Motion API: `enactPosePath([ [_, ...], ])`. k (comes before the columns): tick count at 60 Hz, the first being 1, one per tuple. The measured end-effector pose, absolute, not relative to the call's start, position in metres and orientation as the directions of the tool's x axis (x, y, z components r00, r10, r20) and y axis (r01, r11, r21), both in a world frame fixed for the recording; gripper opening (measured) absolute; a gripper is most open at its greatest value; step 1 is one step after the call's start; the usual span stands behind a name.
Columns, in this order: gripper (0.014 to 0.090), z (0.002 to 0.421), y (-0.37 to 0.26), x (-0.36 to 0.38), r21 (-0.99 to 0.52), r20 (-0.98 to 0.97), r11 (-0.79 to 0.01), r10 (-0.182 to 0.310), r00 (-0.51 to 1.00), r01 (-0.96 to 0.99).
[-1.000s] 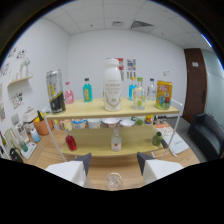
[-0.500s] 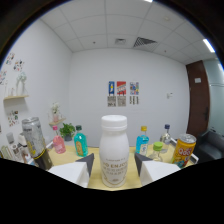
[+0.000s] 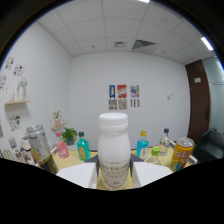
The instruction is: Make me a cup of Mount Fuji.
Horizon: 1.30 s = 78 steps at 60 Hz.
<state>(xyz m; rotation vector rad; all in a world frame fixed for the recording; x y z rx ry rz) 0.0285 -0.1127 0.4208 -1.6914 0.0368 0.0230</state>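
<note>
Between the 2 fingers (image 3: 114, 176), pinched on both sides, a white bottle (image 3: 114, 152).

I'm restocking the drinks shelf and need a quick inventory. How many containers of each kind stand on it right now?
White plastic bottle with a white cap, between the gripper fingers: 1
Cans: 2, a silver can and a yellow-orange can
Small coloured bottles: 5, pink, teal, blue, green-capped, clear
Total: 8

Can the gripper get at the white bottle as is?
Probably yes: the white bottle already stands between the fingers of the gripper, nothing in front of it. Whether both fingers press on it can't be told.
</note>
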Motion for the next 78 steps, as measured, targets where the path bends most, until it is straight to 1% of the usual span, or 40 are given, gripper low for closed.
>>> enactPosePath([
  [5, 0.0477, 0.437, -0.134, 0.032, -0.996, -0.045, -0.080, 0.001, 0.999, -0.044],
  [9, 0.0478, 0.442, -0.153, 0.039, -0.997, -0.053, -0.064, 0.004, 0.999, -0.053],
  [13, 0.0477, 0.435, -0.172, 0.050, -0.996, -0.060, -0.062, 0.000, 0.998, -0.059],
  [16, 0.0476, 0.421, -0.183, 0.063, -0.996, -0.062, -0.070, -0.014, 0.998, -0.063],
  [19, 0.0475, 0.399, -0.194, 0.073, -0.993, -0.074, -0.095, -0.027, 0.997, -0.076],
  [23, 0.0476, 0.359, -0.205, 0.088, -0.982, -0.110, -0.147, -0.052, 0.993, -0.117],
  [28, 0.0476, 0.295, -0.216, 0.105, -0.955, -0.165, -0.232, -0.100, 0.981, -0.184],
  [32, 0.0476, 0.249, -0.223, 0.116, -0.939, -0.175, -0.275, -0.129, 0.976, -0.205],
  [37, 0.0475, 0.198, -0.229, 0.127, -0.928, -0.141, -0.325, -0.150, 0.979, -0.183],
  [43, 0.0476, 0.159, -0.233, 0.131, -0.923, -0.121, -0.348, -0.145, 0.982, -0.165],
  [48, 0.0474, 0.141, -0.232, 0.129, -0.924, -0.072, -0.364, -0.122, 0.990, -0.112],
  [54, 0.0475, 0.125, -0.229, 0.127, -0.919, 0.011, -0.393, -0.084, 0.996, -0.023],
  [60, 0.0475, 0.121, -0.226, 0.126, -0.902, 0.156, -0.412, -0.029, 0.987, 0.131],
  [64, 0.0477, 0.121, -0.223, 0.127, -0.865, 0.299, -0.414, 0.027, 0.954, 0.283],
  [69, 0.0474, 0.120, -0.221, 0.128, -0.777, 0.482, -0.411, 0.098, 0.871, 0.476],
  [73, 0.0475, 0.121, -0.218, 0.129, -0.680, 0.615, -0.393, 0.154, 0.774, 0.619],
  [78, 0.0475, 0.122, -0.215, 0.128, -0.533, 0.753, -0.348, 0.222, 0.620, 0.772],
])
